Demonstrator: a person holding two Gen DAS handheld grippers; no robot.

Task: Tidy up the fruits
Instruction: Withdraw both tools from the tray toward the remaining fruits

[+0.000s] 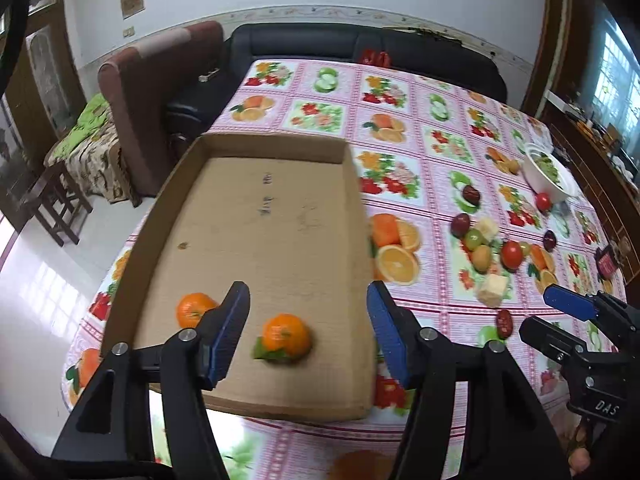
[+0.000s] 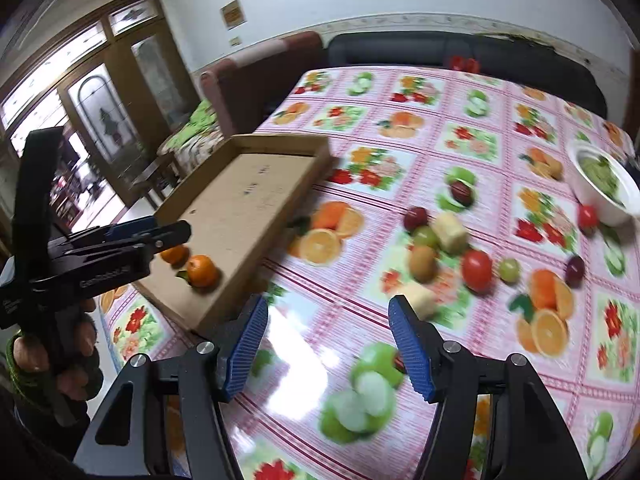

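Observation:
A shallow cardboard tray lies on the fruit-print tablecloth and holds two tangerines, one with a green leaf and one behind my left finger. My left gripper is open and empty just above the leafed tangerine. In the right wrist view the tray and tangerines are at left. My right gripper is open and empty over the cloth, short of a loose pile: a tomato, a kiwi, a green grape, pale fruit chunks and dark plums.
A white bowl stands at the table's far right with a small tomato beside it. A dark sofa and a brown armchair stand behind the table. The cloth's printed fruit pictures look like real fruit.

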